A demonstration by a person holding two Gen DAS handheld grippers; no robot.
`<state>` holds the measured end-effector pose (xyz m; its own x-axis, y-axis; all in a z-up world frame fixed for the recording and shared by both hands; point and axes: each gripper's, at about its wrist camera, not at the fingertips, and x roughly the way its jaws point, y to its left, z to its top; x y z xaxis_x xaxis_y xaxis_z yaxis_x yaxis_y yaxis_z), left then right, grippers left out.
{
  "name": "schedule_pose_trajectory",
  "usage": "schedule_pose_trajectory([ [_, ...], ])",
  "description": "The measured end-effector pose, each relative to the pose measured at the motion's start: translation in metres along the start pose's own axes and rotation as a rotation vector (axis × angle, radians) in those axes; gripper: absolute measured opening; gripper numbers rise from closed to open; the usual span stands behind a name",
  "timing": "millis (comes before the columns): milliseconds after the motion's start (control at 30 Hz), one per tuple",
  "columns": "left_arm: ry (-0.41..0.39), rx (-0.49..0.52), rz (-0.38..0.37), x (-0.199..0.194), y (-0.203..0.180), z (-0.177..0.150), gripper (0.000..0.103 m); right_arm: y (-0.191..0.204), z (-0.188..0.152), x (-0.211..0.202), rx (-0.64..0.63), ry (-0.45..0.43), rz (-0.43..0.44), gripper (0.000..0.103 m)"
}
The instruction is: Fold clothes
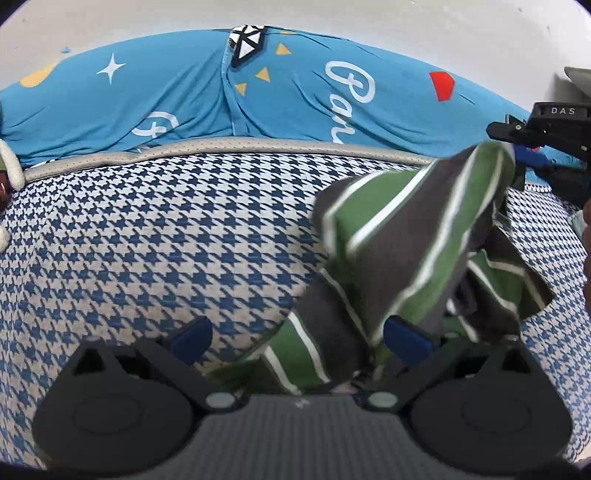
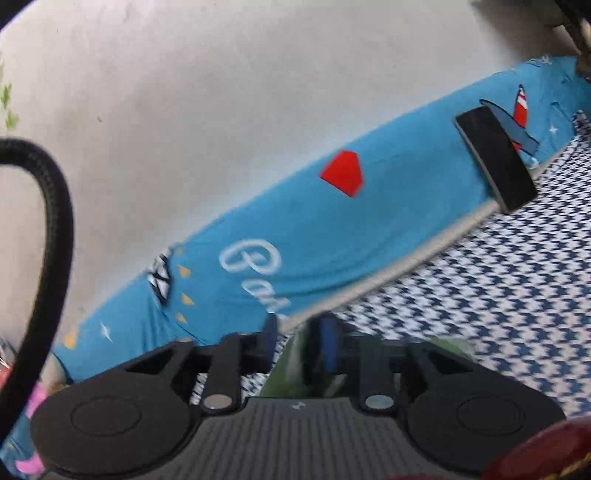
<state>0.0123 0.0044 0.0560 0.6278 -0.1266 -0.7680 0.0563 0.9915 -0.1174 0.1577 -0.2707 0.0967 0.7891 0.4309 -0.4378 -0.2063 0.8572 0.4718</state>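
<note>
A green, grey and white striped garment (image 1: pixel 413 236) hangs in the air over the houndstooth bed sheet (image 1: pixel 147 236). Its top corner is pinched by my right gripper (image 1: pixel 524 155) at the upper right of the left wrist view. In the right wrist view, that gripper (image 2: pixel 299 343) has its blue pads close together with blurred green cloth (image 2: pixel 291 365) between them. My left gripper (image 1: pixel 299 338) stands wide open low under the garment. The cloth's lower end trails between its fingers and brushes the right pad (image 1: pixel 406 336), while the left pad (image 1: pixel 192 338) is bare.
A long blue printed bolster (image 1: pixel 177 107) lies along the white wall (image 1: pixel 295 14) behind the bed. In the right wrist view a black flat block (image 2: pixel 495 158) rests against the bolster (image 2: pixel 332 229), and a black cable (image 2: pixel 48 221) loops at the left.
</note>
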Motion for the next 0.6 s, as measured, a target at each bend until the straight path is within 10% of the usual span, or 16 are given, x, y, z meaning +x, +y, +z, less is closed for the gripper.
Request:
schedule_pose_trajectory([
  [600,-0.026,-0.138,0.169,0.002,0.034,0.013,0.103,0.030,-0.060,-0.045,-0.222,0.231,0.224,0.038],
])
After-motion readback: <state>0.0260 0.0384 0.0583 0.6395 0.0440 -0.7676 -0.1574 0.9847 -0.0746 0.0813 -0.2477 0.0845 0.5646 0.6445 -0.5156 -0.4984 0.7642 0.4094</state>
